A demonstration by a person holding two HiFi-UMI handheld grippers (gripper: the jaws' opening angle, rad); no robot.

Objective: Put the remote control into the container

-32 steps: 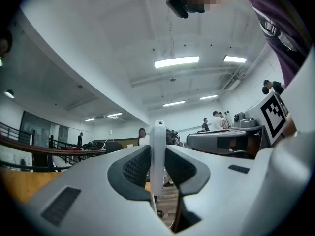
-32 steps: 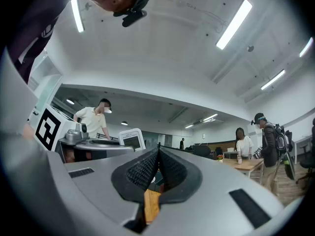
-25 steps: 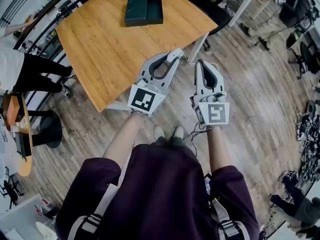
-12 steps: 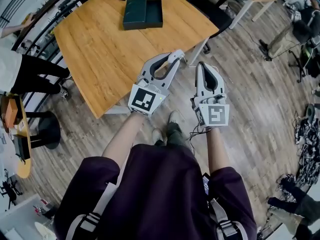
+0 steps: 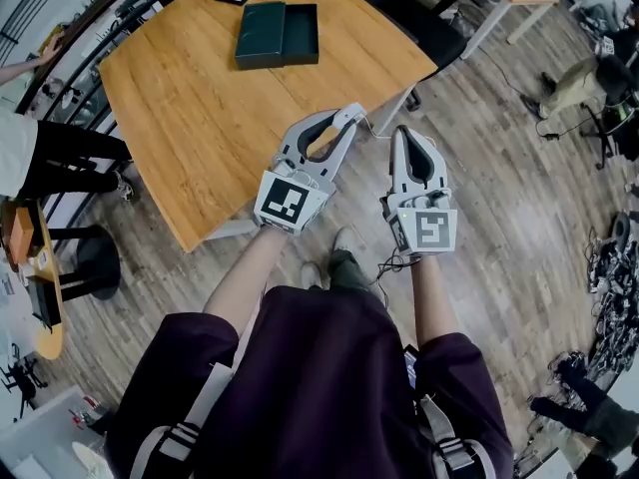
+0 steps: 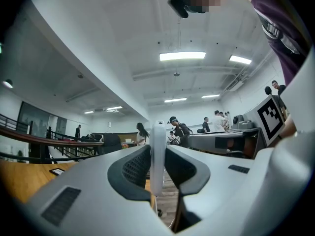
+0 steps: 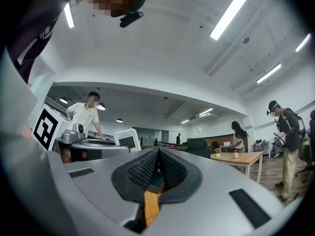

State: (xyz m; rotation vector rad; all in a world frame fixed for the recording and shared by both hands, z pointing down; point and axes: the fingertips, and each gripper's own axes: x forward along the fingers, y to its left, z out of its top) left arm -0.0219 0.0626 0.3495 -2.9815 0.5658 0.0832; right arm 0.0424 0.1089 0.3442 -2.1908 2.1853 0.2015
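White remote control clamped upright between left gripper fingers.

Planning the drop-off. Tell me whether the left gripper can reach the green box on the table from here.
Probably not yet: the left gripper, shut on the remote control, is by the near edge of the table, and the box lies far across it. Nothing blocks the way.

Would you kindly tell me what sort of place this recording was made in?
Probably an open-plan office or lab workspace: a large wooden table, a black office chair, ceiling strip lights, and other people standing about at desks.
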